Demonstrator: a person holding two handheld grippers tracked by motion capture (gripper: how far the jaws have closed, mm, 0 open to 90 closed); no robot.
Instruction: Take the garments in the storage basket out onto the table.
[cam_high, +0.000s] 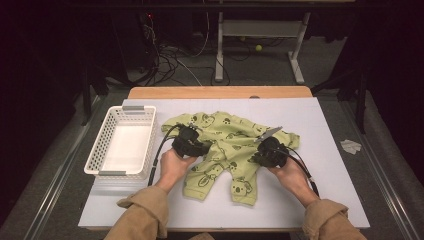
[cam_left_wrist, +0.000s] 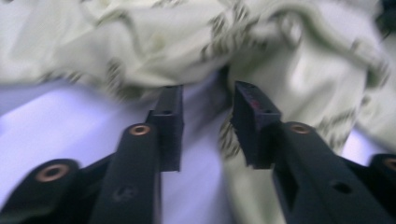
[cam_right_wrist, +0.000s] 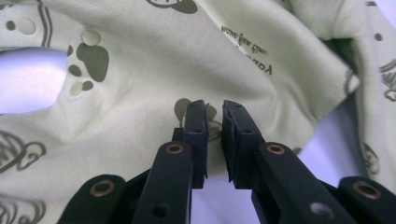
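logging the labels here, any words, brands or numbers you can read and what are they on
Green baby garment: one short line of dark print, seen upside down in the right gripper view; too small and inverted to read for certain.
Same garment: its other prints are paw marks and animal faces, not text.
White basket: no readable text.

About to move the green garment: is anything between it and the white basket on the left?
Nothing visible. The green garment lies just right of the white basket, with bare table between them. The left gripper and its cable sit on that side.
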